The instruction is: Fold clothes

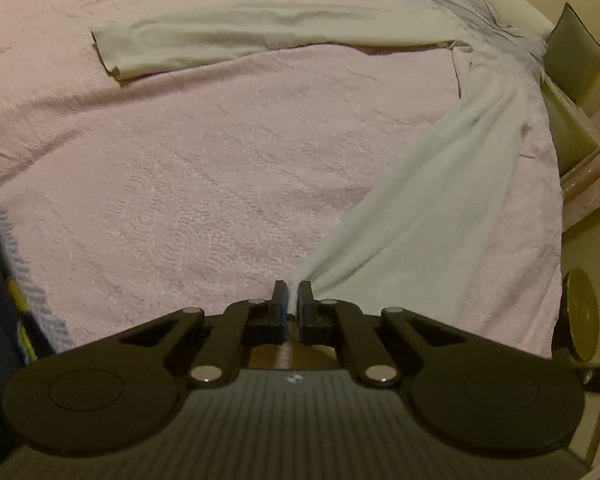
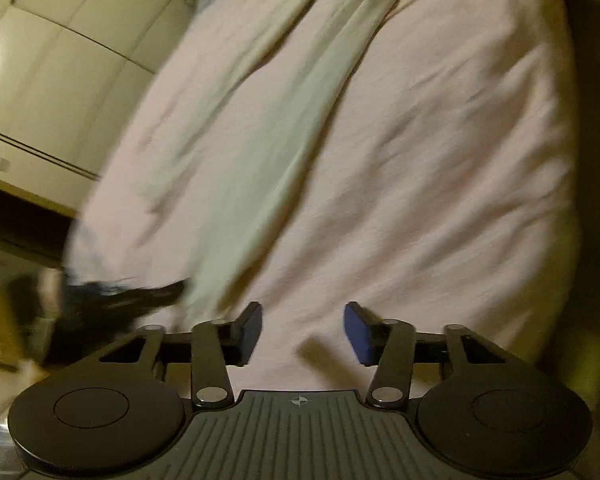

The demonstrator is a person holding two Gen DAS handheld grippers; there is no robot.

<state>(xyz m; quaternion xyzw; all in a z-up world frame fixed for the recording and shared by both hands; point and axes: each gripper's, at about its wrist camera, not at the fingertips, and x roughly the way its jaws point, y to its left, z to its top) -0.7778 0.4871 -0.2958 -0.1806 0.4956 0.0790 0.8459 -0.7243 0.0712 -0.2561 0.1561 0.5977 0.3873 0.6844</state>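
Observation:
A pale long-sleeved garment (image 1: 432,184) lies spread on the pink bed cover (image 1: 204,168). One sleeve (image 1: 228,36) stretches left across the far side. My left gripper (image 1: 292,292) is shut on a pinched edge of the garment, and the cloth fans out from it up and to the right. In the right wrist view, which is blurred, the same garment (image 2: 268,132) runs diagonally across the pink cover (image 2: 440,152). My right gripper (image 2: 303,328) is open and empty above the cover, to the right of the garment's lower end.
A dark patterned cloth (image 1: 8,280) lies at the bed's left edge. A dark cushion (image 1: 576,56) and furniture stand beyond the bed's right edge. In the right wrist view a dark item (image 2: 112,300) sits by the bed's edge, with pale wall panels (image 2: 60,64) behind.

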